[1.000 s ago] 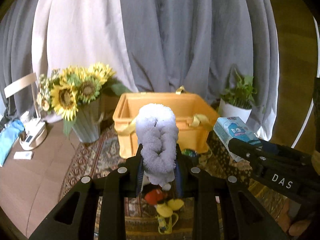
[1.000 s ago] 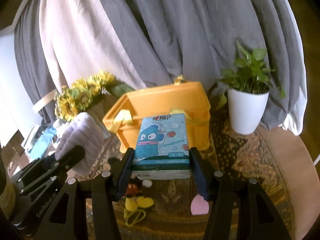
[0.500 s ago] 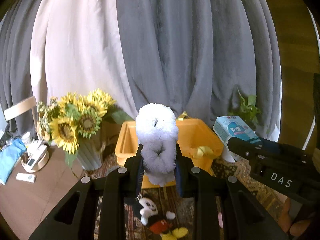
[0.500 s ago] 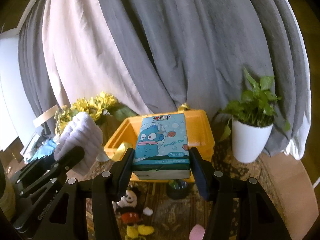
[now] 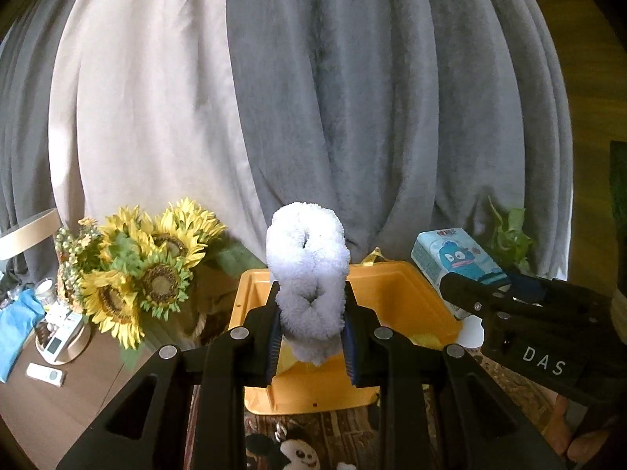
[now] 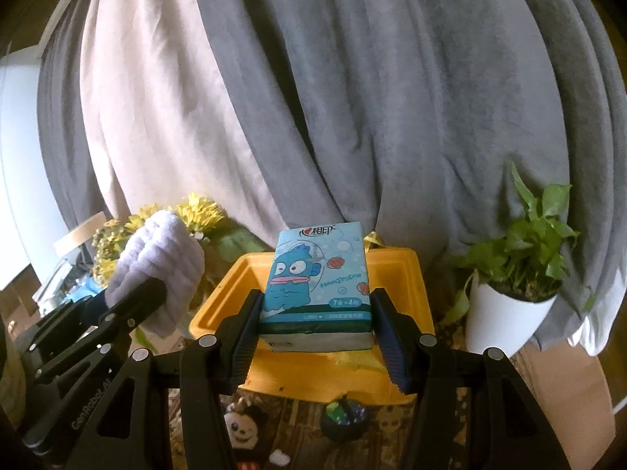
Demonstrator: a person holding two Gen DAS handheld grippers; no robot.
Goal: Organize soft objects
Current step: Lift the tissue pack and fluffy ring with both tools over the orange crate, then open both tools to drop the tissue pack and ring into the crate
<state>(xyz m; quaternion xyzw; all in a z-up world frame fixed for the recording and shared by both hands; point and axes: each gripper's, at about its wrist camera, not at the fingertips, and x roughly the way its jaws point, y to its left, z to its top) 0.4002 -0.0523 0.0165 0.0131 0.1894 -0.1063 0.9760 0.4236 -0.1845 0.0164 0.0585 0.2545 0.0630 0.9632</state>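
Between your left jaws: a rolled white towel [image 5: 307, 274], clamped upright by the left gripper [image 5: 311, 329].
Between your right jaws: a blue tissue pack [image 6: 317, 293], squeezed by the right gripper [image 6: 316, 337].
Just ahead, below both: the yellow bin [image 5: 427, 297], open-topped.
Advice: move each load fully past the near rim, lower it inside, then release, one hand at a time.
Nearby: sunflowers [image 5: 149, 274] left, potted plant [image 6: 513, 274] right.

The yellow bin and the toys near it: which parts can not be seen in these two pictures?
- Yellow bin floor: left wrist view, hidden behind the rolled white towel and the left claw; right wrist view, behind the tissue pack in the right claw.
- Mickey plush: both views, body cut off by claw frames and the bottom edge.
- Small dark object: right wrist view, too small to identify.
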